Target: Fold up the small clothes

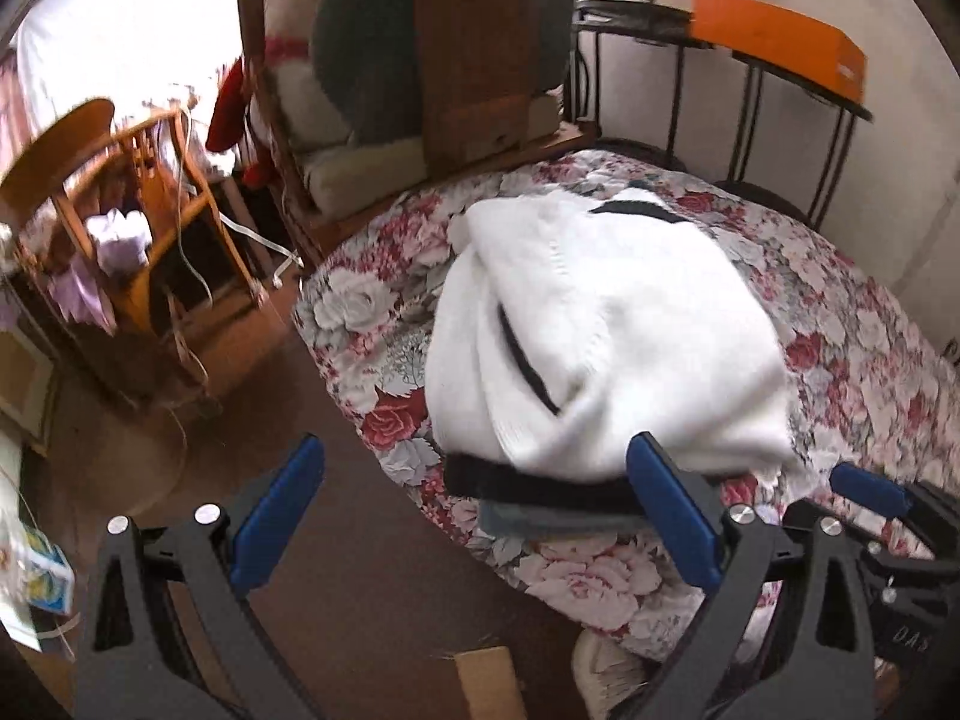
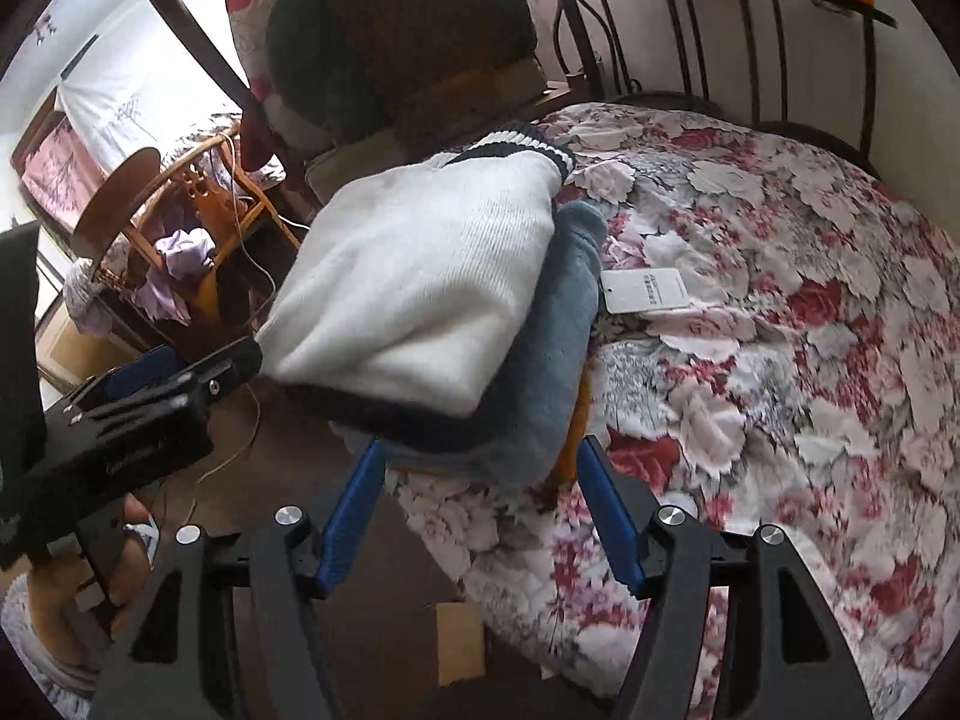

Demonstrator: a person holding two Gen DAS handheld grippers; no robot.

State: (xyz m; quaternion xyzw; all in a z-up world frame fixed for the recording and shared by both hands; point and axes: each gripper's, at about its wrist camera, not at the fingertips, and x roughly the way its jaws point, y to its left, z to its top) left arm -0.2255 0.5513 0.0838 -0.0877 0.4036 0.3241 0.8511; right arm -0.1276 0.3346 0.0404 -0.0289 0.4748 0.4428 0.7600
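Note:
A folded white knit sweater [image 1: 606,336] with dark trim lies on the floral bedspread [image 1: 840,312] near its corner. In the right wrist view the white sweater [image 2: 414,282] rests on a grey-blue garment [image 2: 540,384], with an orange piece [image 2: 573,438] under that. My left gripper [image 1: 475,441] stands wide open at the sweater's near edge, its pads clear of the cloth. My right gripper [image 2: 480,445] is open too, with its fingertips on either side of the stack's near edge and not pressing on it. A white tag [image 2: 645,291] lies beside the stack.
A dark metal headboard [image 2: 720,30] with an orange box [image 1: 780,42] on it closes off the far side. Cushions [image 1: 384,60] are piled at the bed's far corner. A wooden chair [image 1: 150,204] with lilac clothes stands on the brown floor at the left. Cardboard [image 2: 459,642] lies below.

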